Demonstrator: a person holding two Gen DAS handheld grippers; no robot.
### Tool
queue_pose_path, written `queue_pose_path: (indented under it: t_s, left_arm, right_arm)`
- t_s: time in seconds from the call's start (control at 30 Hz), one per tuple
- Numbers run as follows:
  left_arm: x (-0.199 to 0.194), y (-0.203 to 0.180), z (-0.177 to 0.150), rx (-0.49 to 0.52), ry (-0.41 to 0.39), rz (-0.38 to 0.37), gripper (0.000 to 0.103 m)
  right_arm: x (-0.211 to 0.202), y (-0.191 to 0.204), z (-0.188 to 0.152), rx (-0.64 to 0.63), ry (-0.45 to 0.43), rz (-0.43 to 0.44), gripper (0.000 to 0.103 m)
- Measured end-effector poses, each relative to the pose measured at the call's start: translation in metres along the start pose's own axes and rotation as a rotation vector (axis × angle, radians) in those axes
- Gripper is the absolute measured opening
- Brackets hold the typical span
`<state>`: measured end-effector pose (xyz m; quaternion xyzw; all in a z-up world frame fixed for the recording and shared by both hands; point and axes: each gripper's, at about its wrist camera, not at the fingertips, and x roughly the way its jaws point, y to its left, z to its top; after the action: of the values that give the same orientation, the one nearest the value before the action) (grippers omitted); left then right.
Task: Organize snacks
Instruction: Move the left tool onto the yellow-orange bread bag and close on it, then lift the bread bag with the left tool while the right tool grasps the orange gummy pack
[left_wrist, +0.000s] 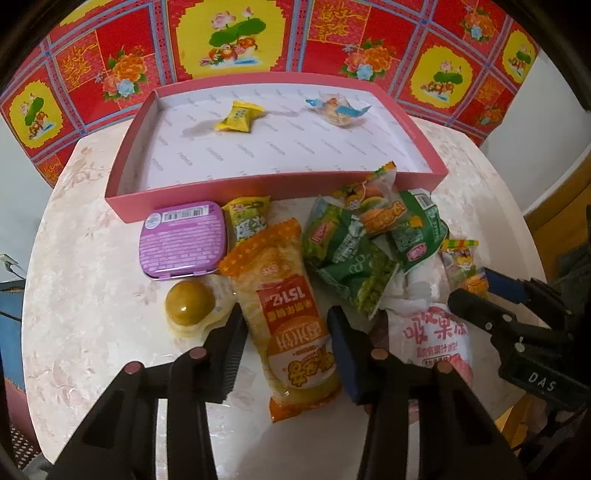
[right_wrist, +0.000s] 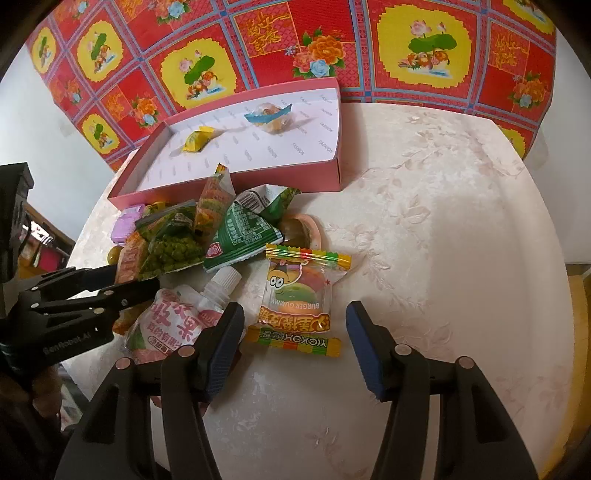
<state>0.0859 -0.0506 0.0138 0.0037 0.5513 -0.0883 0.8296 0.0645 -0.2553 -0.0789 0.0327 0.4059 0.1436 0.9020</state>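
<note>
Snack pile sits mid-table against the near wall of the pink cardboard box (left_wrist: 258, 192). Left tongs (left_wrist: 286, 328) straddle the long glossy orange packet (left_wrist: 284, 314), grip unconfirmed. Right tongs (right_wrist: 295, 332) gape, empty, beside the crinkly burger gummy packet (right_wrist: 299, 295).

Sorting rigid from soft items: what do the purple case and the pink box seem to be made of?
The purple case looks like painted metal, perhaps plastic: rigid rounded corners, rolled rim, slight sheen. The pink box looks like matte cardboard: thin straight walls, printed white paper lining.
</note>
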Motion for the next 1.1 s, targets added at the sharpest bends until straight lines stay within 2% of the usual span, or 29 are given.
queue_pose_path:
  t_s: [0.3, 0.43, 0.67, 1.1]
  left_arm:
    - [-0.008, 0.006, -0.003, 0.006, -0.025, -0.024, 0.045]
    - [-0.016, 0.010, -0.004, 0.012, -0.049, -0.033, 0.045]
    - [-0.027, 0.016, -0.005, 0.005, -0.078, -0.049, 0.045]
    - [-0.051, 0.026, 0.001, -0.021, -0.144, -0.049, 0.045]
  right_arm:
    - [0.000, 0.000, -0.001, 0.022, -0.004, -0.013, 0.059]
    - [0.000, -0.001, -0.001, 0.037, -0.007, -0.038, 0.051]
    - [-0.003, 0.002, -0.003, 0.069, -0.005, -0.012, 0.050]
    - [-0.022, 0.013, 0.006, 0.036, -0.051, -0.007, 0.050]
